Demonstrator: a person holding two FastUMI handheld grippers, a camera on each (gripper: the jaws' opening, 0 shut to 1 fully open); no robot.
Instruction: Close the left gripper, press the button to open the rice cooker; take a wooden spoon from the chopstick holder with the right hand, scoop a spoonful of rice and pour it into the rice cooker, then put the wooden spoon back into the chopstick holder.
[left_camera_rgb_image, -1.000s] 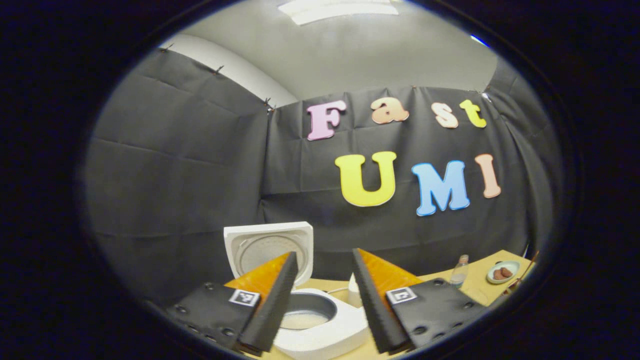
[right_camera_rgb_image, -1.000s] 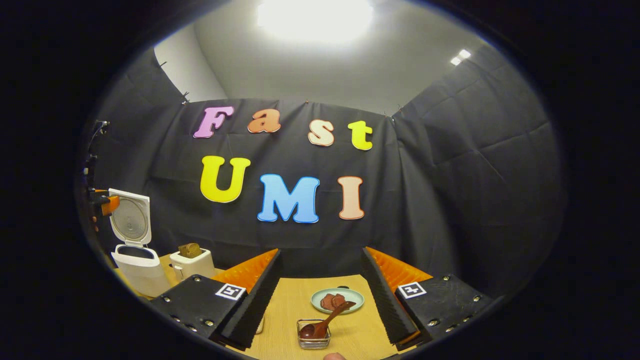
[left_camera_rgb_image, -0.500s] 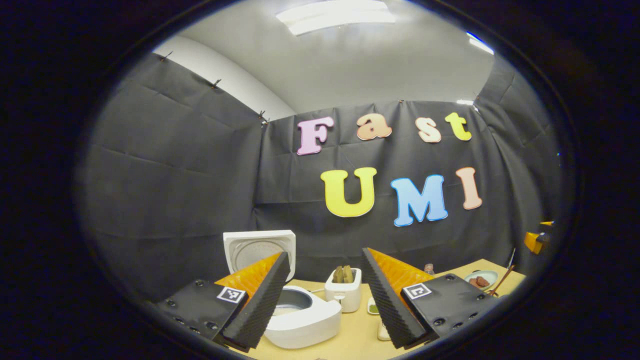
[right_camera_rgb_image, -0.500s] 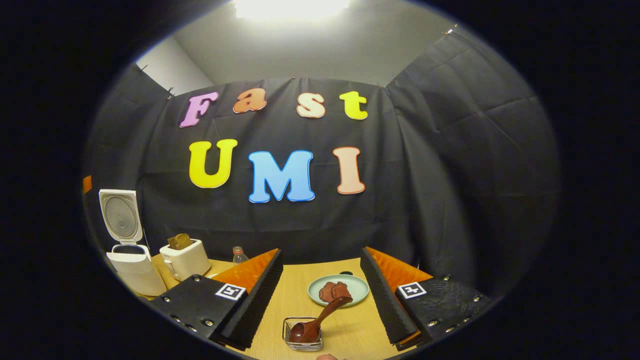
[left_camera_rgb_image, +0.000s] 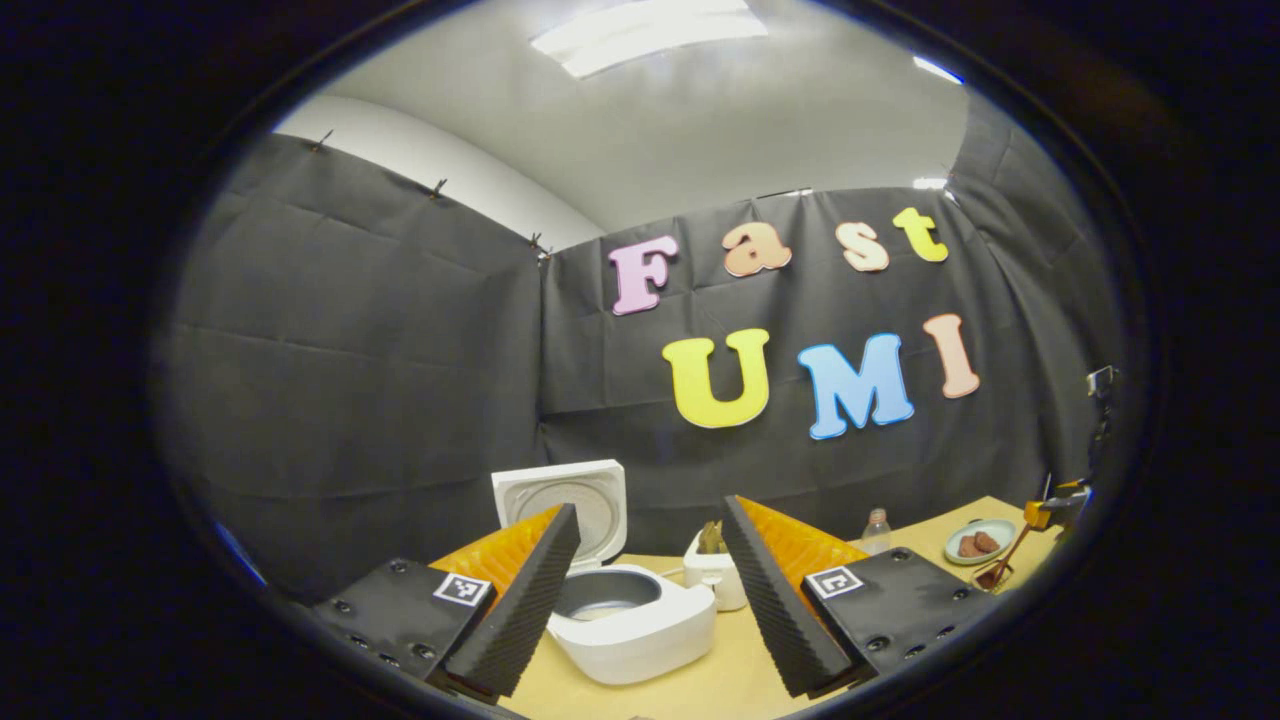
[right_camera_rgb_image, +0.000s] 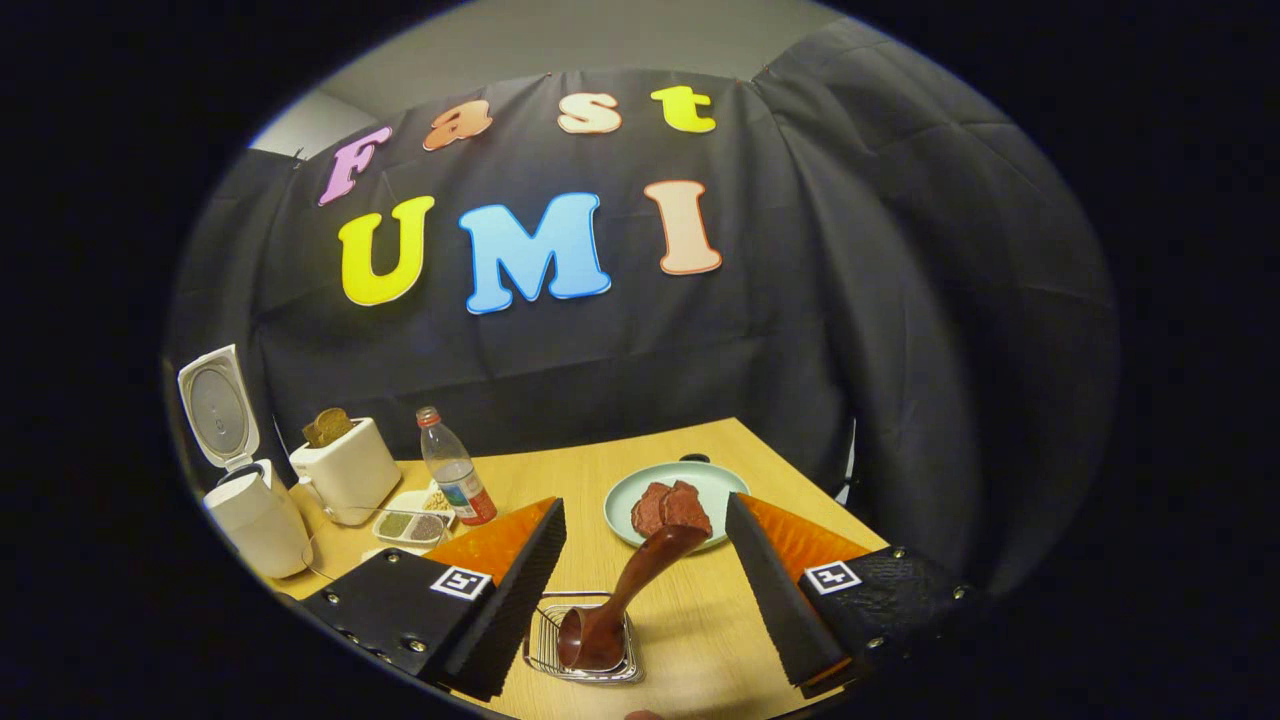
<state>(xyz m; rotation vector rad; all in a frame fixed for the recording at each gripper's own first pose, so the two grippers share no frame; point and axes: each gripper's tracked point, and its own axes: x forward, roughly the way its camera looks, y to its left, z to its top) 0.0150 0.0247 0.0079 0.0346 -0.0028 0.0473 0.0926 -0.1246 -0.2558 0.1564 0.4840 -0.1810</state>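
Wooden table (right_camera_rgb_image: 690, 610) carries everything, black cloth wall behind. Largest item: white rice cooker (left_camera_rgb_image: 632, 620), lid (left_camera_rgb_image: 572, 497) standing upright and open, inner pot visible. In the left gripper view it sits at 6 o'clock, partly behind the left tool's near finger; in the right gripper view it is at 9 o'clock at the table's far left edge (right_camera_rgb_image: 245, 505).

White toaster (right_camera_rgb_image: 345, 470) with bread in the slot, just beside the cooker at 8 o'clock of the right gripper view; in the left gripper view it peeks between the fingers (left_camera_rgb_image: 712, 575).

Left tool (left_camera_rgb_image: 650, 600) jaws wide apart, holding nothing, hovering over the table in front of the cooker. Right tool (right_camera_rgb_image: 645, 590) jaws also wide, holding nothing, fingers on either side of the spoon but apart from it.

Green plate (right_camera_rgb_image: 672, 490) with reddish-brown food pieces, at 6 o'clock just beyond the spoon handle tip. Plastic bottle (right_camera_rgb_image: 455, 480), red cap, upright beside the toaster. Small divided tray (right_camera_rgb_image: 415, 520) with grains near the bottle's base.

Wire chopstick holder (right_camera_rgb_image: 585, 650) at 6 o'clock, low between the right tool's fingers. Wooden spoon (right_camera_rgb_image: 625, 590) sits in it bowl down, handle leaning up toward the plate at 1 o'clock.

Left gripper view, 4 o'clock edge: plate (left_camera_rgb_image: 978, 540), spoon (left_camera_rgb_image: 1003, 568) and the other tool, small and far.
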